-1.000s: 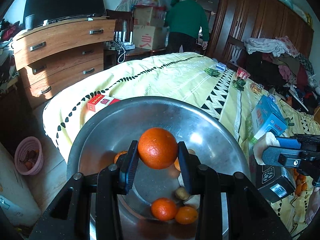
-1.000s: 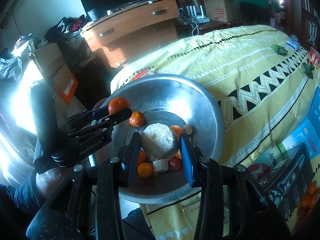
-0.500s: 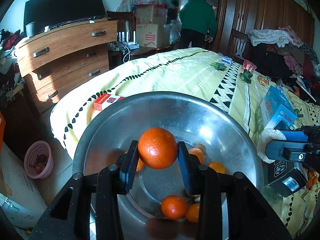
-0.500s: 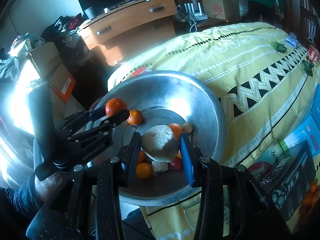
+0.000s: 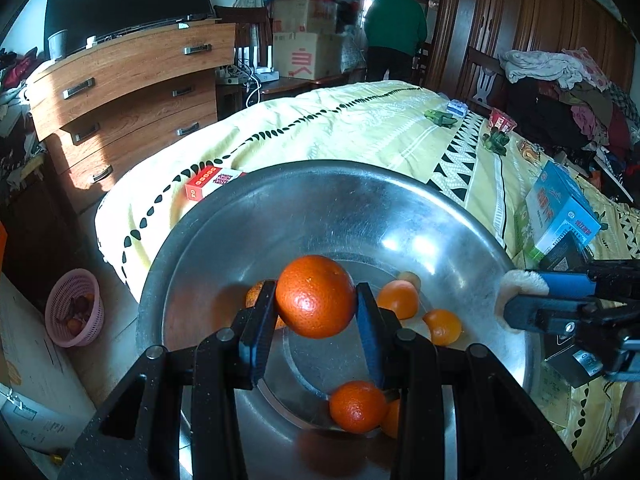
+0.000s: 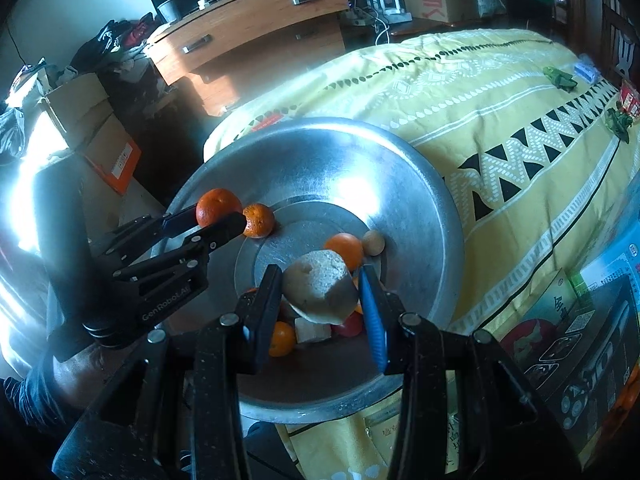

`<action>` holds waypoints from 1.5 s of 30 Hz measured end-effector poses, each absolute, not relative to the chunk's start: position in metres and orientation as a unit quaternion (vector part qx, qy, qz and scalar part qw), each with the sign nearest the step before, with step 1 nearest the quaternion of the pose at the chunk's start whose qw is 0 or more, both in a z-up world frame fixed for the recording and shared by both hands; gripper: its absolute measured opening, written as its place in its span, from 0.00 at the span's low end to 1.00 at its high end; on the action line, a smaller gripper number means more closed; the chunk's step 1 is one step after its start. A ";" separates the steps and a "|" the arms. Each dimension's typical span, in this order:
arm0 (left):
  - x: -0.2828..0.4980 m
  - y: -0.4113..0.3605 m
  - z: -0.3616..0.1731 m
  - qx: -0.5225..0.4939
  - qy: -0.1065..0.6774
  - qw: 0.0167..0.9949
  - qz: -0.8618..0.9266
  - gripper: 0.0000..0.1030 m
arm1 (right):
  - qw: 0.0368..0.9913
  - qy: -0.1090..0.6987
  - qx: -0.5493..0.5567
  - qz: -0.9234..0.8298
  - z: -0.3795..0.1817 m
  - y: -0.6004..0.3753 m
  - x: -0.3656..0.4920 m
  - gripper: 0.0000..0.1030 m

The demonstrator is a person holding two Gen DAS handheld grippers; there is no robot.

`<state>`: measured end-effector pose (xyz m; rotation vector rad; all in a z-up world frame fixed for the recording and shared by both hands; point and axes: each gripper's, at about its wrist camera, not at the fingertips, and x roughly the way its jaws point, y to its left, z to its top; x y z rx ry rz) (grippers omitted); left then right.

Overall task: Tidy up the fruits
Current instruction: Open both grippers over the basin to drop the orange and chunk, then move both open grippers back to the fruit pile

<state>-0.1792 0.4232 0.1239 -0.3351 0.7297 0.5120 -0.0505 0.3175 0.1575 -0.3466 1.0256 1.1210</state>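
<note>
My left gripper (image 5: 316, 312) is shut on an orange (image 5: 315, 297) and holds it above the big steel basin (image 5: 280, 216) on the bed. It also shows in the right wrist view (image 6: 218, 216), over the basin's left rim (image 6: 400, 148). My right gripper (image 6: 320, 292) is shut on a pale beige lump of fruit (image 6: 320, 287) above the basin's middle; it shows at the right of the left wrist view (image 5: 516, 300). Several oranges (image 5: 357, 406), a small tan fruit (image 6: 373, 242) and a red fruit (image 6: 349, 326) lie in the basin.
The basin sits at the corner of a bed with a yellow quilt (image 5: 360, 128). A red box (image 5: 208, 184) lies behind the basin, a blue box (image 5: 560, 208) to its right. A wooden dresser (image 5: 128, 92), a pink basket (image 5: 74, 308) on the floor and a person in green (image 5: 394, 36) stand beyond.
Both grippers have drawn back slightly over the basin, still holding their fruit. The person in green has walked further away.
</note>
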 end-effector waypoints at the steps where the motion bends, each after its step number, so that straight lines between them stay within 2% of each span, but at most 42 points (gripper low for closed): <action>1: -0.178 0.424 0.123 -0.162 0.353 0.888 0.246 0.38 | 0.709 0.466 -0.158 0.505 0.154 0.318 -0.050 0.39; 3: -0.178 0.425 0.121 -0.164 0.358 0.886 0.247 0.39 | 0.705 0.473 -0.162 0.503 0.147 0.320 -0.050 0.39; 7: -0.178 0.425 0.123 -0.165 0.356 0.886 0.248 0.65 | 0.703 0.482 -0.162 0.497 0.139 0.319 -0.050 0.41; 9: -0.176 0.426 0.123 -0.167 0.357 0.884 0.250 0.72 | 0.704 0.481 -0.160 0.497 0.141 0.318 -0.048 0.58; 10: -0.176 0.426 0.124 -0.169 0.357 0.883 0.251 0.75 | 0.705 0.479 -0.160 0.498 0.142 0.317 -0.049 0.75; 11: -0.176 0.427 0.124 -0.169 0.357 0.883 0.253 0.75 | 0.707 0.475 -0.162 0.499 0.145 0.317 -0.050 0.84; 15: -0.177 0.426 0.131 -0.173 0.352 0.884 0.256 0.76 | 0.725 0.441 -0.166 0.502 0.170 0.306 -0.062 0.83; 20: -0.186 0.407 0.166 -0.150 0.298 0.907 0.259 0.76 | 0.783 0.322 -0.157 0.508 0.235 0.251 -0.097 0.83; 21: -0.187 0.397 0.179 -0.137 0.280 0.914 0.261 0.78 | 0.800 0.290 -0.152 0.504 0.252 0.231 -0.108 0.83; 24: -0.187 0.366 0.216 -0.097 0.227 0.932 0.267 0.92 | 0.846 0.207 -0.131 0.473 0.291 0.172 -0.137 0.87; 26: -0.191 0.338 0.243 -0.066 0.174 0.943 0.275 0.94 | 0.882 0.152 -0.119 0.430 0.313 0.128 -0.157 1.00; 27: -0.192 0.322 0.257 -0.050 0.148 0.947 0.281 1.00 | 0.895 0.132 -0.113 0.412 0.319 0.110 -0.165 1.00; 30: -0.196 0.275 0.286 -0.016 0.077 0.954 0.290 1.00 | 0.929 0.101 -0.101 0.342 0.333 0.052 -0.182 1.00; 34: -0.176 0.230 0.308 -0.042 0.087 0.976 0.196 1.00 | 0.963 0.100 -0.097 0.232 0.324 0.000 -0.187 1.00; 37: -0.155 0.191 0.307 -0.067 0.122 0.982 0.124 1.00 | 0.946 0.211 -0.055 0.238 0.296 -0.033 -0.165 1.00; 45: -0.098 0.096 0.251 -0.064 0.275 0.957 0.068 1.00 | 0.918 0.349 0.106 0.158 0.213 -0.123 -0.158 1.00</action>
